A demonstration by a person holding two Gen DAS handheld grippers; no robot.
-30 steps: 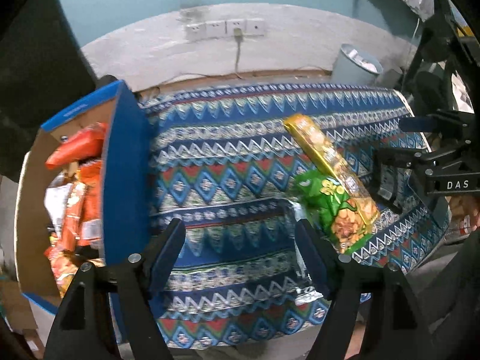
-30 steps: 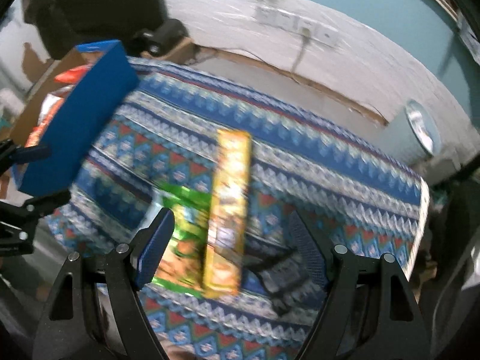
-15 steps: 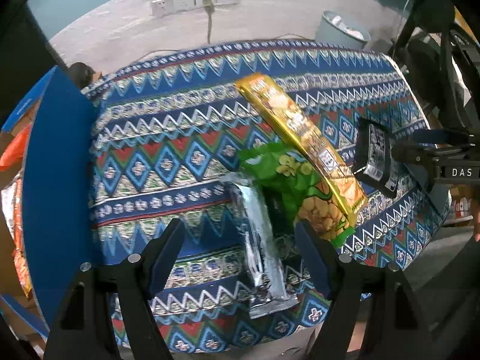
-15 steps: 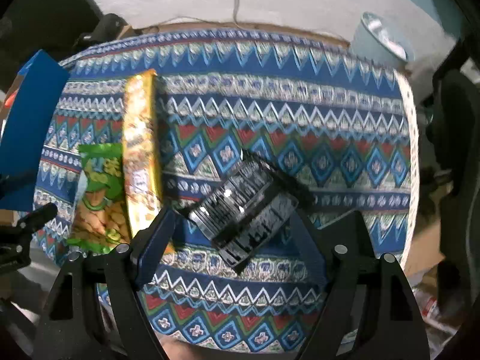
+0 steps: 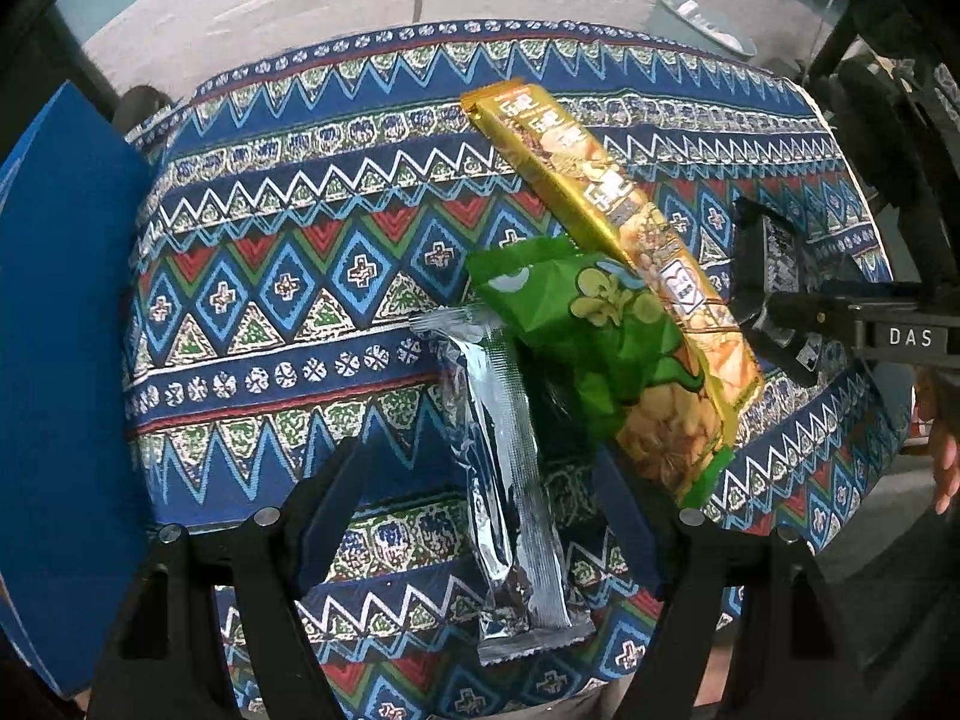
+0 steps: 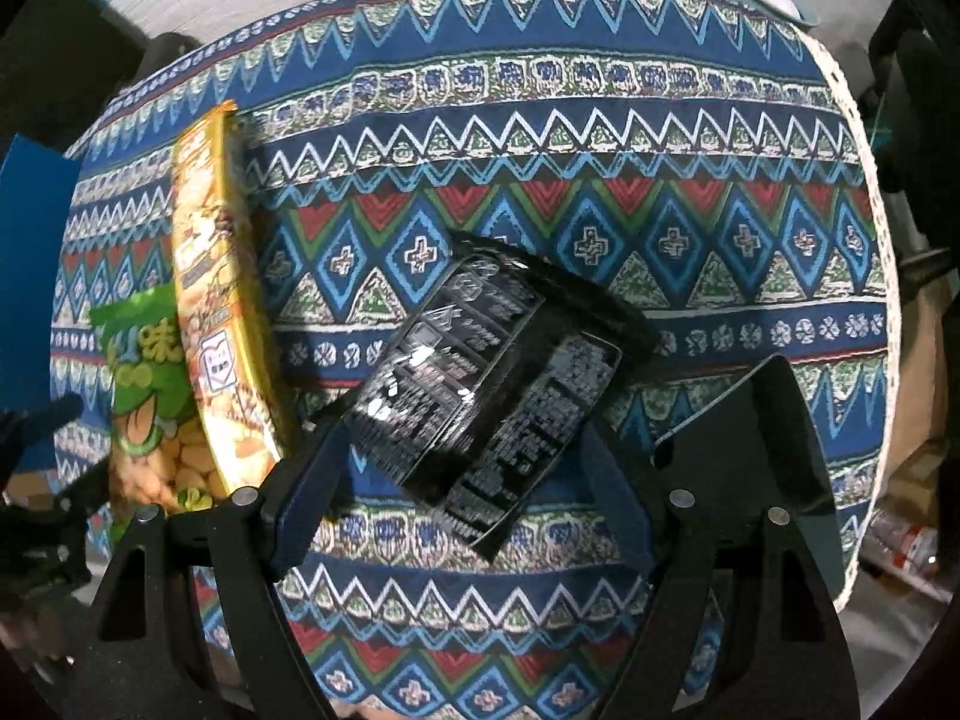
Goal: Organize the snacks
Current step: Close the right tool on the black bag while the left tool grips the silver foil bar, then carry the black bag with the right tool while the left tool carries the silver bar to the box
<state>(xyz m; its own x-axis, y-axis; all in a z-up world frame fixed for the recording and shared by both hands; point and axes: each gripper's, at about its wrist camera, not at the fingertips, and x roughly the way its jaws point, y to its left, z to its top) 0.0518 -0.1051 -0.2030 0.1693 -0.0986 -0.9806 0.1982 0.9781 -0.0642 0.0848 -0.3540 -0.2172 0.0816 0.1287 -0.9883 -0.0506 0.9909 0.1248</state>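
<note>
My left claw (image 5: 480,516) points down over the counter (image 5: 300,276) with its patterned blue cloth, its jaws spreading wider right now. The silver foil packet (image 5: 510,468) lies lengthwise between them, and neither pad touches it. At one o'clock from that packet, a green snack bag (image 5: 594,348) overlaps its top end. A long gold snack pack (image 5: 600,204) lies across the green bag and runs up toward eleven o'clock. A blue box flap (image 5: 66,324) fills the nine o'clock edge of the left wrist view.

My right claw (image 6: 462,480) also hangs spread above the cloth. The black snack pouch (image 6: 480,378) with white print lies tilted between its jaws, apart from both pads. At nine o'clock from the pouch I see the gold pack and the green bag side by side. The other claw's black frame sits at the eight o'clock edge there.
</note>
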